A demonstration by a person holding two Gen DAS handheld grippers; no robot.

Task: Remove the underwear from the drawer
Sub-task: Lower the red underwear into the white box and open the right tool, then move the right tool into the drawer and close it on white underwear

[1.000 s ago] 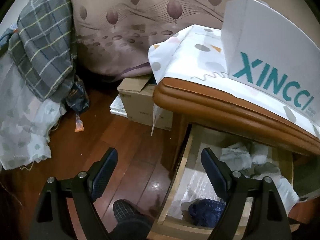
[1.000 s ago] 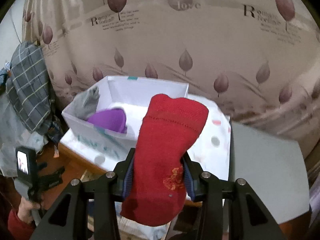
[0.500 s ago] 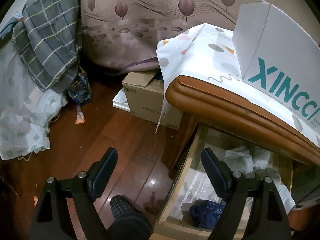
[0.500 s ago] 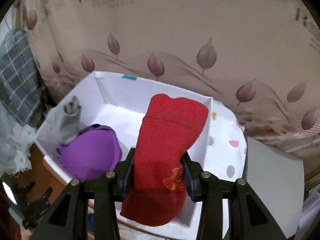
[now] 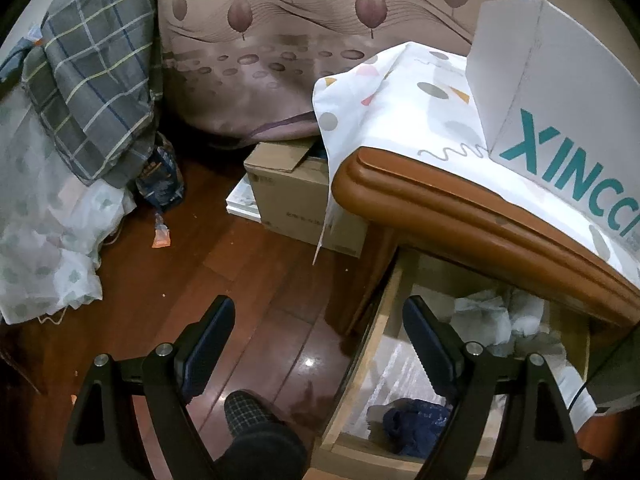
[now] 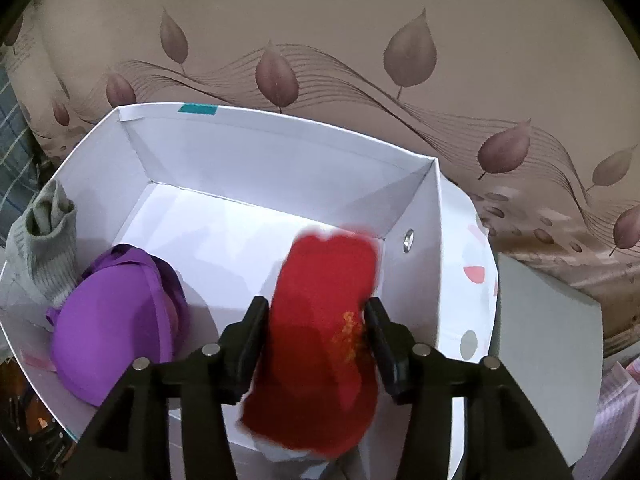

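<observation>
Left wrist view. Left gripper [image 5: 318, 330]: jaws wide apart, nothing between them, hovering over the wooden floor [image 5: 224, 276] and the left edge of the open drawer [image 5: 382, 328]. Drawer contents: pale crumpled garments [image 5: 496, 318] at the back, one dark blue garment [image 5: 416, 424] at the front. Counter [image 5: 440, 204] above it, draped with a spotted white cloth [image 5: 380, 100]. White box [image 5: 560, 100] on the cloth, teal lettering legible as "XINCC", the rest cut off. Cardboard carton [image 5: 296, 200] on the floor; its print is too small to read.

Right wrist view. Right gripper [image 6: 316, 322]: jaws opening, red sock [image 6: 320, 344] between them, blurred, over the white box. Inside the box: purple bra [image 6: 116, 332]. Grey sock [image 6: 48, 248] draped over the left wall.
</observation>
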